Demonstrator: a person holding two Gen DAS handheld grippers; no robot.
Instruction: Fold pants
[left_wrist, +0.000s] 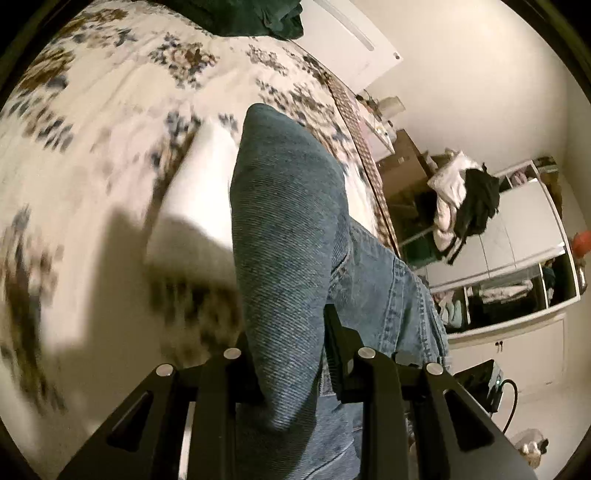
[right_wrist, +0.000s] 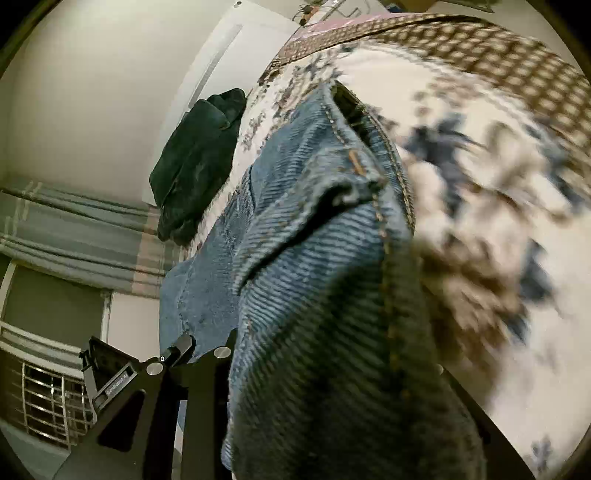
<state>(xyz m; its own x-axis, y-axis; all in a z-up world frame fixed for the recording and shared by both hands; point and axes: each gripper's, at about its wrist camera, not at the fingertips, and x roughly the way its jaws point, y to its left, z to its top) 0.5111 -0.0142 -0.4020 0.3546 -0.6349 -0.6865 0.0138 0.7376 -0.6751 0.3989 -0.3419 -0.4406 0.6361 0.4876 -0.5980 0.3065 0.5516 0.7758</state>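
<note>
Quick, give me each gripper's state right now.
Left gripper: closed on the jeans, lifted above the bed.
Right gripper: closed on the jeans too.

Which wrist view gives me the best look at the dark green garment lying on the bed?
The right wrist view: the dark green garment shows whole, lying at the edge of the floral bedspread beyond the jeans. The left wrist view catches only its lower edge, cut off at the top of the frame.

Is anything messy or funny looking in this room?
Yes. A heap of white and black clothes is piled up beside the bed, some hanging down. The jeans look bunched, but only because both tongs are lifting them off the flowery bedspread.
</note>
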